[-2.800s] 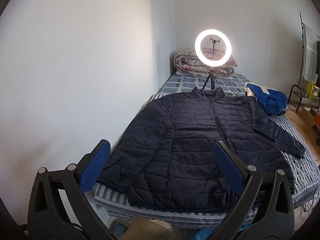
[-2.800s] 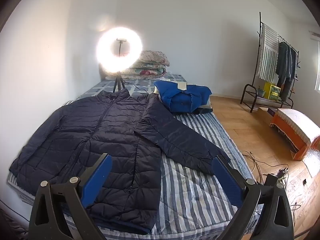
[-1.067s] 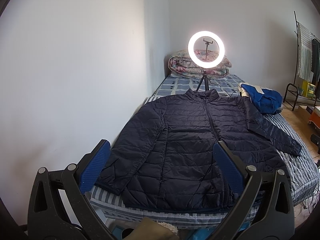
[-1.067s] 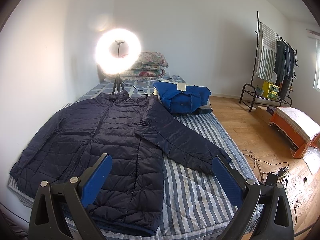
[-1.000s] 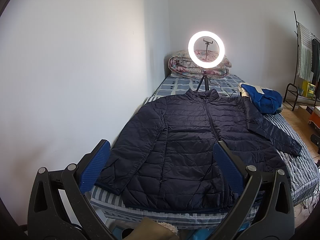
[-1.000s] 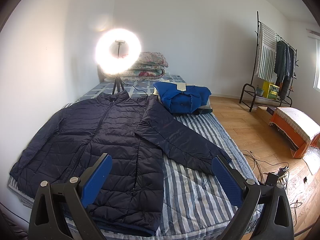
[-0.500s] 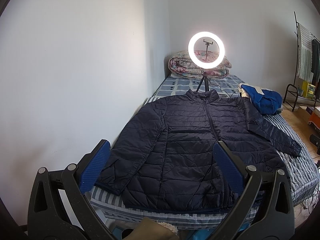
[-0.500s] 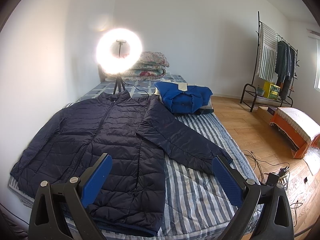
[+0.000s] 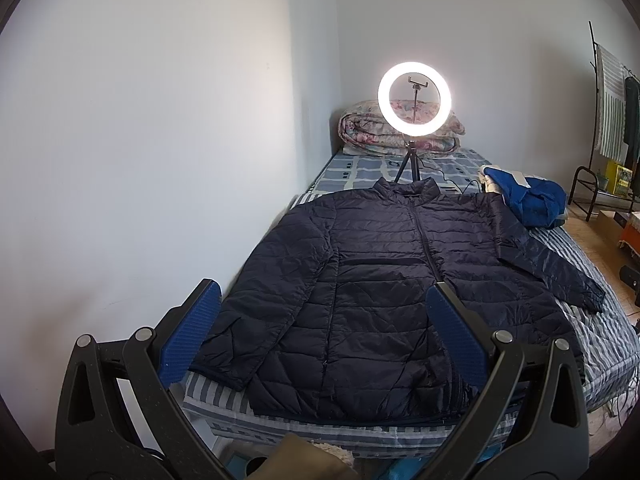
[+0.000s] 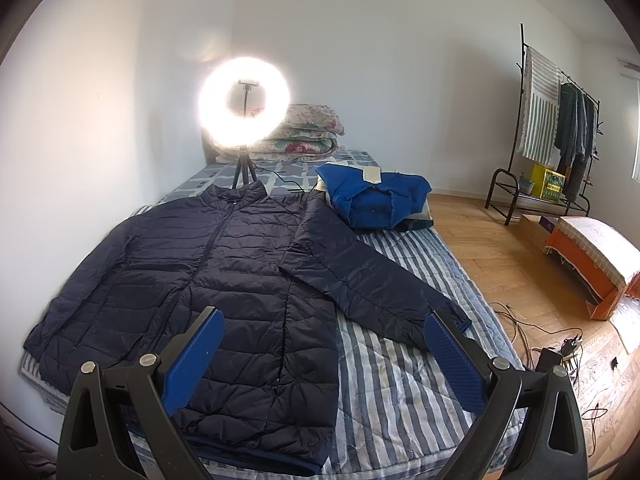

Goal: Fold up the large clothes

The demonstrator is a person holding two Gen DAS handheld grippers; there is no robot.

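No fold was made yet: the navy jacket (image 9: pixel 384 288) lay flat on the bed (image 10: pixel 404 392) ahead of your tongs. Left tongs (image 9: pixel 322 332) and right tongs (image 10: pixel 324 354) hung apart, empty, so every fold remained.

I see navy quilted jacket (image 9: pixel 384 280), blue-white striped bed (image 10: pixel 400 380), bright blue folded garment (image 10: pixel 376 196), floral quilt (image 10: pixel 308 132), blue-padded black tools.
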